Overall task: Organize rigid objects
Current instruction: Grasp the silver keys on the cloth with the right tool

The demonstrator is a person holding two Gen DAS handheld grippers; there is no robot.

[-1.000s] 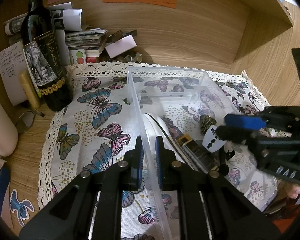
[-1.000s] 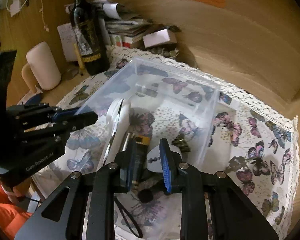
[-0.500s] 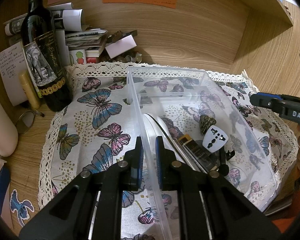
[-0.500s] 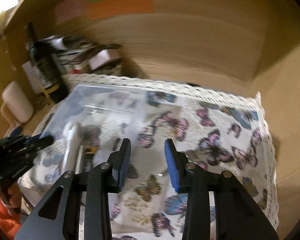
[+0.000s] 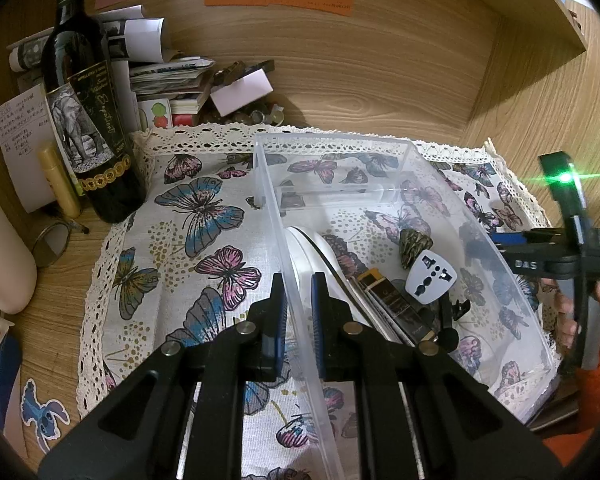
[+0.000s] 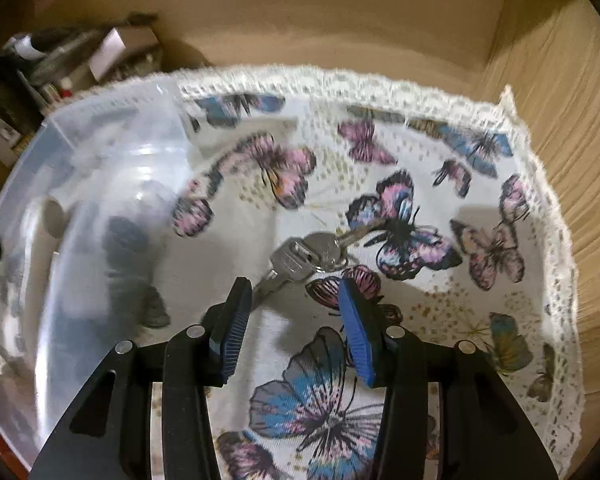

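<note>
My left gripper (image 5: 297, 285) is shut on the left wall of a clear plastic bin (image 5: 340, 142) that stands on a butterfly cloth (image 5: 204, 216). Inside the bin lie a white plug adapter (image 5: 431, 276), a small pine cone (image 5: 414, 243), a white round object (image 5: 320, 252) and a dark flat bar (image 5: 396, 306). My right gripper (image 6: 294, 300) hangs over the cloth to the right of the bin (image 6: 112, 184), its jaws opening with nothing between them. A bunch of silver keys (image 6: 310, 258) lies on the cloth just beyond its fingertips.
A dark wine bottle (image 5: 88, 120), stacked papers and a white box (image 5: 240, 90) crowd the back left corner. A cream cylinder (image 5: 0, 256) stands at the left edge. Wooden walls close in behind and to the right. A hand in an orange sleeve (image 5: 596, 344) holds the right gripper.
My right gripper left the bin, swung right and down over the cloth, and its jaws widened. The plug adapter stays in the bin. The left gripper has not moved.
</note>
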